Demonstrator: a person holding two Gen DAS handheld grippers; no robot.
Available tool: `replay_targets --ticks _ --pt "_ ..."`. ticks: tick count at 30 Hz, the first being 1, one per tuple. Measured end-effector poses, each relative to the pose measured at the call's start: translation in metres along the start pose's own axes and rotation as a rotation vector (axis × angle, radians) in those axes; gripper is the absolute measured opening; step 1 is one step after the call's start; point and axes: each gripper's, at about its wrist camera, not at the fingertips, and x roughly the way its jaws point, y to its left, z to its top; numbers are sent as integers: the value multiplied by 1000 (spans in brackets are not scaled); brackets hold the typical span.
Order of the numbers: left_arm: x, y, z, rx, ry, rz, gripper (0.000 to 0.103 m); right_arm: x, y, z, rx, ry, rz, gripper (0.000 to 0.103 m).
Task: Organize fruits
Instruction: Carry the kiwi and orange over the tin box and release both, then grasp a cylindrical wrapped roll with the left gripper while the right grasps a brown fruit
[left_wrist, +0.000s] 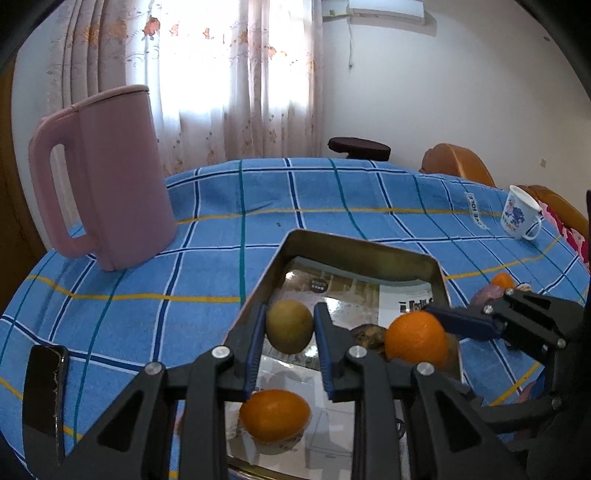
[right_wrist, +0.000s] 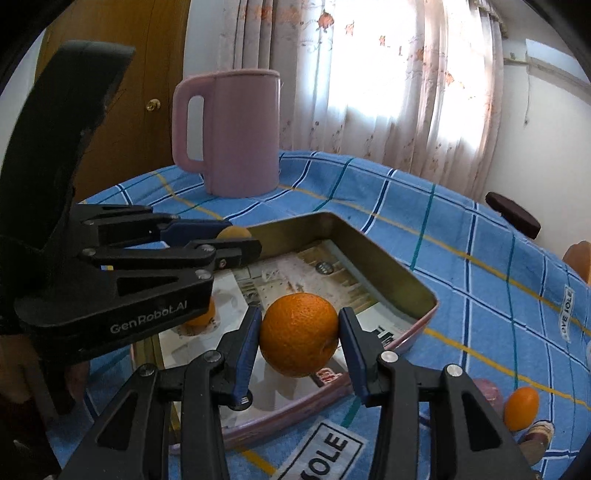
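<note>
1. My left gripper (left_wrist: 290, 328): jaws drawn in on a yellow-green fruit (left_wrist: 289, 325), a pad touching each side of it, held above the tray. My left gripper's side shows in the right wrist view (right_wrist: 236, 240), with the fruit only a pale sliver between the fingers.
2. My right gripper (right_wrist: 300, 341): clamped on an orange (right_wrist: 299, 339), a blue pad pressed to each flank, hanging over the tray's near edge. The left wrist view shows this orange (left_wrist: 416, 339) from the side, at the tray's right edge.
3. Tray (left_wrist: 354, 245): a shallow metal tin with rounded corners and a printed, glossy floor, set on the table's near part.
4. Second orange (left_wrist: 274, 415): lying on the tray floor near its near-left corner, below my left fingers.
5. Dark mottled fruit (left_wrist: 367, 334): in the tray, between the yellow-green fruit and the held orange; kind cannot be told.
6. Small orange fruit (right_wrist: 521, 408): on the cloth outside the tray, off its right side, just beside a purplish item (right_wrist: 487, 389) I cannot identify.
7. Tablecloth (left_wrist: 147, 280): blue plaid with yellow and white lines, covering the round table.
8. Pink jug (left_wrist: 107, 177): upright with lid on, near the table's far-left edge, well apart from the tray.
9. White mug (left_wrist: 521, 216): blue print, standing near the table's far-right edge.
10. Dark phone-like slab (left_wrist: 44, 402): at the table's near-left edge.
</note>
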Motion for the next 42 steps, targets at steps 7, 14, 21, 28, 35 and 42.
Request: replay_targets --ticks 7,14,21,28,35,42 --pt "-25 -4 -1 -26 -79 -8 64 -36 -6 -9 12 -72 -42 60" --pt "-61 -46 -6 4 -172 -97 78 -110 -58 -55 98 -110 -189 60" --pt "-52 -119 -16 102 -122 -213 78 -142 -126 -97 226 -47 -376 60" --pt "-28 -168 -23 160 -28 -282 78 -136 -160 -110 318 21 -354 60" --pt "-7 -198 -26 236 95 -327 64 -116 -167 -113 334 118 -282 60" --pt "18 -212 -28 249 223 -386 36 -99 -167 -117 327 199 -252 46"
